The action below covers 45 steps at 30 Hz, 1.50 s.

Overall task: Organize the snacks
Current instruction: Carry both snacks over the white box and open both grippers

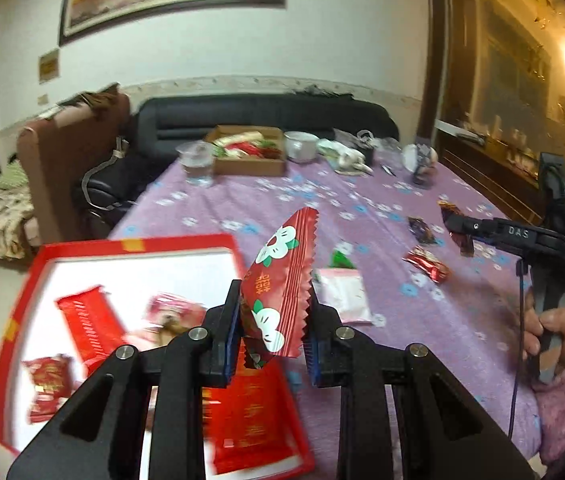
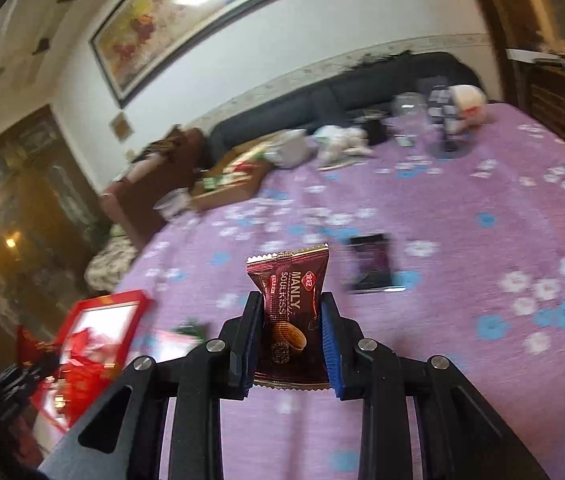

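My left gripper [image 1: 274, 300] is shut on a red snack packet with white flowers [image 1: 282, 276] and holds it above the right edge of a red box with a white inside [image 1: 130, 246]. The box holds several red packets [image 1: 86, 324]. My right gripper [image 2: 291, 312] is shut on a dark brown Manly snack packet [image 2: 292, 312] above the purple tablecloth. In the left wrist view the right gripper [image 1: 458, 226] is at the right, held by a hand. The red box also shows in the right wrist view [image 2: 112, 300] at the lower left.
Loose snacks lie on the purple flowered tablecloth [image 1: 362, 208]: a pink packet [image 1: 344, 294], a green one [image 1: 340, 260], dark red ones [image 1: 426, 264]. A dark packet [image 2: 374, 262] lies ahead of the right gripper. A cardboard box [image 1: 248, 150], cups and clutter stand at the far edge.
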Each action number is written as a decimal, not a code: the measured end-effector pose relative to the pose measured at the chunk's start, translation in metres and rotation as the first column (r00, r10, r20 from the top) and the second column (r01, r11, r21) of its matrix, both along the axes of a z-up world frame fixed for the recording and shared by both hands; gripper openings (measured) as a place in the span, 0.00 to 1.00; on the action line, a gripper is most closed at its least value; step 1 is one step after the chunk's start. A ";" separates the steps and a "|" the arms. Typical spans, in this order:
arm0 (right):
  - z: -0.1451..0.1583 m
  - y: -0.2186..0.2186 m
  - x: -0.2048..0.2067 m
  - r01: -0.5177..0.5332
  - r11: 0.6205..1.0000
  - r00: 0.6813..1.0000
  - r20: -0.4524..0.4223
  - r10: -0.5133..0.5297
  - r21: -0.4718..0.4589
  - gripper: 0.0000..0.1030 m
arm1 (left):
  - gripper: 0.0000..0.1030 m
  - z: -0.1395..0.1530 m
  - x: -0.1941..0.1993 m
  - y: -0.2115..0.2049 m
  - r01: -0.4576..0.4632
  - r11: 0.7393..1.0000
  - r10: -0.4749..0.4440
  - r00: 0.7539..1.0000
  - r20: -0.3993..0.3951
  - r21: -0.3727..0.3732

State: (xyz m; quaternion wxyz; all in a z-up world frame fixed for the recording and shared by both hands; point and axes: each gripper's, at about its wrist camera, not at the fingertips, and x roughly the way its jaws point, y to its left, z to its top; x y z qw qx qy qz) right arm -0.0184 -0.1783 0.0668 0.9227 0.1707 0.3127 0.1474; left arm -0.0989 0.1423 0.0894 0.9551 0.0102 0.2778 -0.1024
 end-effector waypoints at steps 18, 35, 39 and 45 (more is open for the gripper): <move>-0.008 0.188 -0.011 -0.431 0.882 0.900 0.021 0.435 0.192 0.28 | 0.23 -0.008 -0.015 0.067 -0.199 0.980 0.198 0.979 0.038 0.021; -0.006 0.156 -0.019 -0.295 0.954 0.954 -0.080 0.290 -0.048 0.31 | 0.23 -0.020 -0.015 0.098 -0.253 0.967 0.253 0.967 -0.008 -0.011; -0.021 0.158 -0.021 -0.307 0.924 0.941 -0.217 0.260 -0.227 0.38 | 0.23 -0.021 -0.015 0.096 -0.238 0.971 0.238 0.971 -0.012 -0.014; -0.042 0.198 -0.056 -0.499 0.717 0.866 -0.246 0.435 -0.487 0.64 | 0.23 -0.018 -0.018 0.095 -0.223 0.975 0.222 0.975 -0.011 -0.011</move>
